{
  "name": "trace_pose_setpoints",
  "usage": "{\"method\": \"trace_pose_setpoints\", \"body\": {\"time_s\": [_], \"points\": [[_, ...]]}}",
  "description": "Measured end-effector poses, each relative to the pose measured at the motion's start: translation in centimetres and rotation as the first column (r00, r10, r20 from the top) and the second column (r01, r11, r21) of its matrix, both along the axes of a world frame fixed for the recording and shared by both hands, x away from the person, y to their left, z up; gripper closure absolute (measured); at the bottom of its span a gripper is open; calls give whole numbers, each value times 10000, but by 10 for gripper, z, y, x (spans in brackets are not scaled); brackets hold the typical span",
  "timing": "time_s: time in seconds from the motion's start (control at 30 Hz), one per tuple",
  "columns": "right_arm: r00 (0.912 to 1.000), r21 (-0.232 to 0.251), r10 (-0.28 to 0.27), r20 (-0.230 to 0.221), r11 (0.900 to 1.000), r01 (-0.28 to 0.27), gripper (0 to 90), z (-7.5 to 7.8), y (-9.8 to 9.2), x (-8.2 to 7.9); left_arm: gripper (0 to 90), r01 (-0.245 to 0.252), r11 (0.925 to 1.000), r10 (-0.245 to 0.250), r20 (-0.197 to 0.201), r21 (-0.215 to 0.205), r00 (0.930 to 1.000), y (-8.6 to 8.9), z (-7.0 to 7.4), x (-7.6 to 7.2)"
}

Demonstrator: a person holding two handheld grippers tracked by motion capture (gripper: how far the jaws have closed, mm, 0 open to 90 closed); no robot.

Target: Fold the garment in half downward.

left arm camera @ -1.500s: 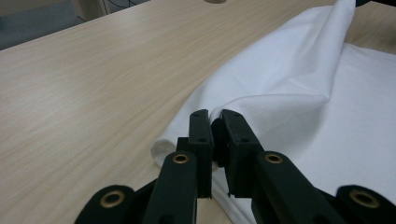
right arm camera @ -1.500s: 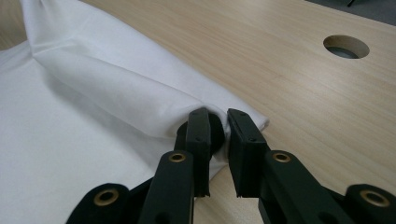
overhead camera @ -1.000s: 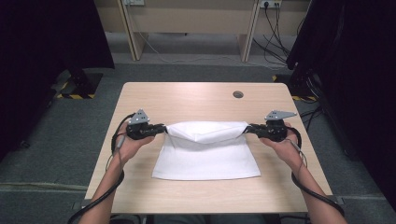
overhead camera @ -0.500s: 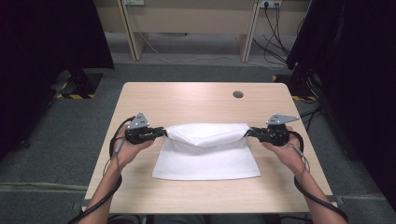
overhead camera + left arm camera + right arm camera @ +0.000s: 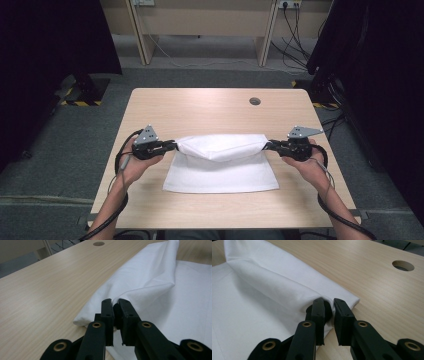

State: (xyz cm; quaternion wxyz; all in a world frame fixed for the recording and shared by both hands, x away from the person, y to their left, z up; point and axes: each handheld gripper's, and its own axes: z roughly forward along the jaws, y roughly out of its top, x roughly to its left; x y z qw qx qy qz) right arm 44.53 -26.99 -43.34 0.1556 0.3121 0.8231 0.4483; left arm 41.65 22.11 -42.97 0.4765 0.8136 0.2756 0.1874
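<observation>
- White cloth (image 5: pixel 221 165) is found spread on the wooden table (image 5: pixel 200 107), its far edge lifted and carried toward the person, so that a raised fold spans between the two claws.
- Left gripper (image 5: pixel 172 146) is seen clenched on the cloth's left far corner; in the left gripper view the fabric is pinched between the jaws at their tips (image 5: pixel 115 307).
- Right gripper (image 5: pixel 266 145) is likewise clenched on the right far corner (image 5: pixel 328 308), the fold running away from its tips.
- Compared with a second ago, the held edge is noted slightly nearer the person and drawn a little tauter; both grips are unchanged.
- The fold is judged about half made: the lower layer lies flat below and ahead of the claws, and the near edge is not yet covered.
- A round cable hole (image 5: pixel 255 101) is recorded well beyond the claws.
</observation>
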Motion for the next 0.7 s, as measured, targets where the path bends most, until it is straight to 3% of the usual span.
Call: {"method": "trace_pose_setpoints", "body": {"time_s": [0.7], "points": [[9998, 30, 169, 82, 9999, -169, 796, -2, -2, -14, 824, 30, 10000, -29, 105, -90, 9999, 3, -6, -17]]}}
